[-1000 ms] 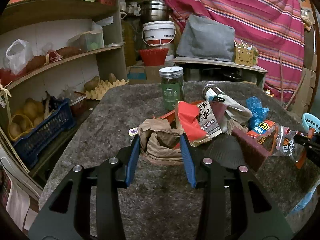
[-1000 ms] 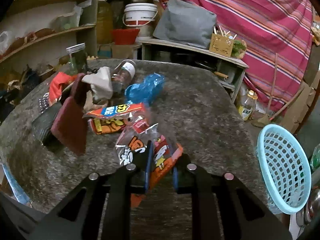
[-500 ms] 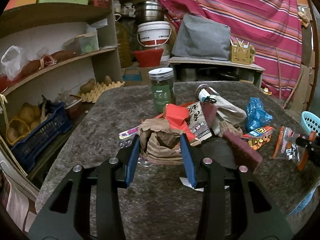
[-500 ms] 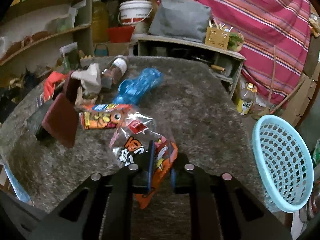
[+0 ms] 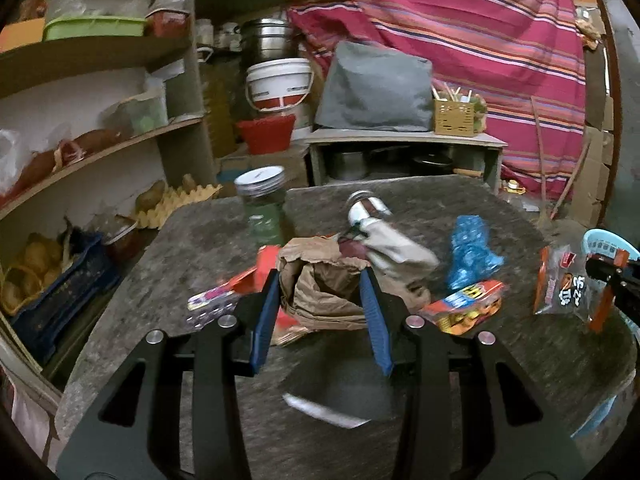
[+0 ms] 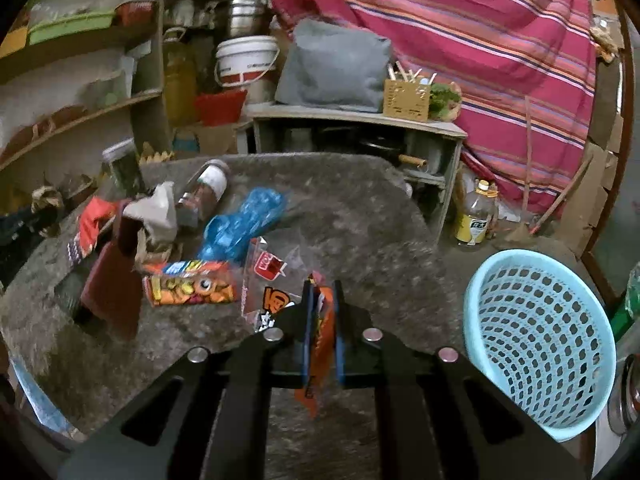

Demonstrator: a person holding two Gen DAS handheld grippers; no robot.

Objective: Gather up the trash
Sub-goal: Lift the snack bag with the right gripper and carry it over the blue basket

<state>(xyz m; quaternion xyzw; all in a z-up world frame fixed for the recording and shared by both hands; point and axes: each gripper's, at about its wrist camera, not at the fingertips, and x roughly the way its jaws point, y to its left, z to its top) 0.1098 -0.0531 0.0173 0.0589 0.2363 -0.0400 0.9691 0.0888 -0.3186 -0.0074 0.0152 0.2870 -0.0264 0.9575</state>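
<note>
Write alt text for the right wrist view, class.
The right gripper pinches an orange snack wrapper above a grey table. A blue basket stands at right; more litter lies at left.

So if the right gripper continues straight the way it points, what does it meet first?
Probably the grey table top beyond the snack wrapper it holds; the right gripper points downward, and the blue basket stays off to one side.

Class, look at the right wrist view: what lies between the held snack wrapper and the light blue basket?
Only bare grey table top lies between the snack wrapper and the light blue basket; the right wrist view shows this.
</note>
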